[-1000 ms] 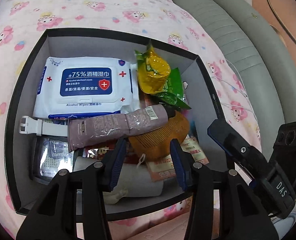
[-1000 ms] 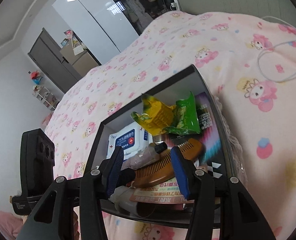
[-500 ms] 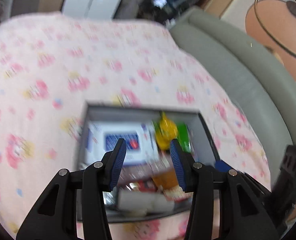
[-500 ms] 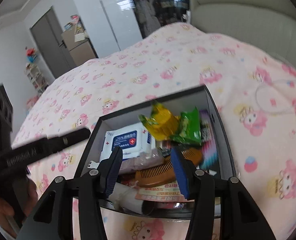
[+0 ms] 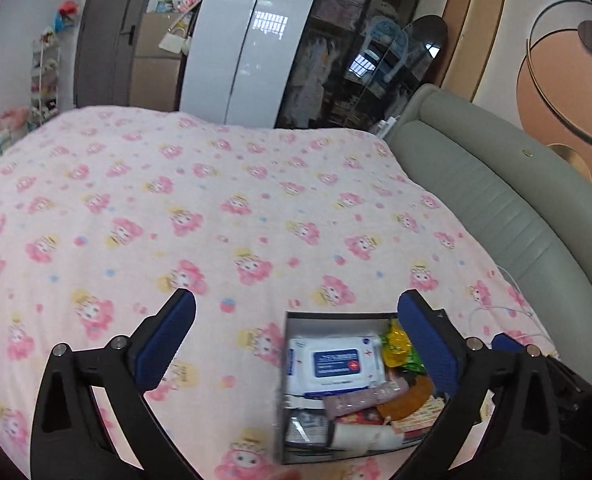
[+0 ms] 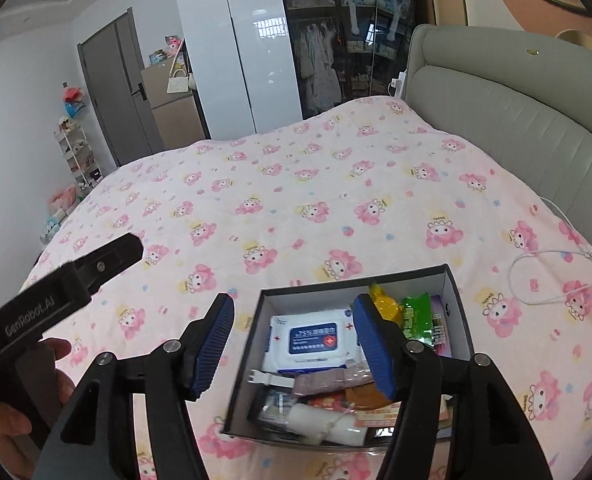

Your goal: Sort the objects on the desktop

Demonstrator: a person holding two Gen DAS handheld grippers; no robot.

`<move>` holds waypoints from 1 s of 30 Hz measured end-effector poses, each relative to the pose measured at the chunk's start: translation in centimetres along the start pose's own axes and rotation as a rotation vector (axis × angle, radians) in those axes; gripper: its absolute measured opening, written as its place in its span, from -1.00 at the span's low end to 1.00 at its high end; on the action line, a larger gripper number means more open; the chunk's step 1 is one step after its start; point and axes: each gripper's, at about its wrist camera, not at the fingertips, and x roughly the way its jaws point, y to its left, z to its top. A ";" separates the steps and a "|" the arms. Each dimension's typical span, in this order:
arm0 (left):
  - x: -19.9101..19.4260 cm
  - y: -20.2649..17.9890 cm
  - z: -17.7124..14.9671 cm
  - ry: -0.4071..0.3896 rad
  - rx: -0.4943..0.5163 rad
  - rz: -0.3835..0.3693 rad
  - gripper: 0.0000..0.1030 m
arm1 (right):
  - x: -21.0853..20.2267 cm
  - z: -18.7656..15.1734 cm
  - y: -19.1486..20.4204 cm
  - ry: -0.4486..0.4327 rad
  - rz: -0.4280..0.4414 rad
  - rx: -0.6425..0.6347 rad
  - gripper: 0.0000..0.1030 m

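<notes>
Below right hand-held gripper [image 6: 292, 344], box [image 6: 453, 300].

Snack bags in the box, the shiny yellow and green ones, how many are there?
2. The yellow bag sits at the box's far right end, partly behind the right hand-held gripper; the green bag lies just right of it. More may be buried underneath.

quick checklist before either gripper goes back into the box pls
1. Left gripper open, holding nothing: ok.
2. Right gripper open, holding nothing: ok.
3. Box open-topped, contents reachable: ok.
4. Wipes pack lies uncovered at the back: ok.
5. Tube lies across other items, so lifting it alone: cannot tell.
6. White cable lies apart from the box: ok.
</notes>
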 end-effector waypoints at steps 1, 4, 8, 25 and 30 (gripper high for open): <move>-0.7 0.4 0.3 -0.008 0.008 0.015 0.99 | -0.2 0.2 0.5 -0.001 0.001 0.000 0.19; -2.6 1.6 0.9 -0.027 0.019 0.038 0.99 | -0.8 0.8 2.2 -0.004 -0.002 -0.001 0.22; -4.9 2.4 0.8 -0.042 0.032 0.060 0.99 | -2.3 0.9 4.2 -0.021 -0.002 -0.016 0.23; -15.6 1.6 -5.8 -0.052 0.167 0.173 0.99 | -9.9 -5.9 6.7 -0.061 0.038 -0.057 0.28; -19.1 0.8 -9.1 -0.047 0.163 0.156 0.99 | -12.3 -9.2 6.3 -0.065 0.046 -0.059 0.30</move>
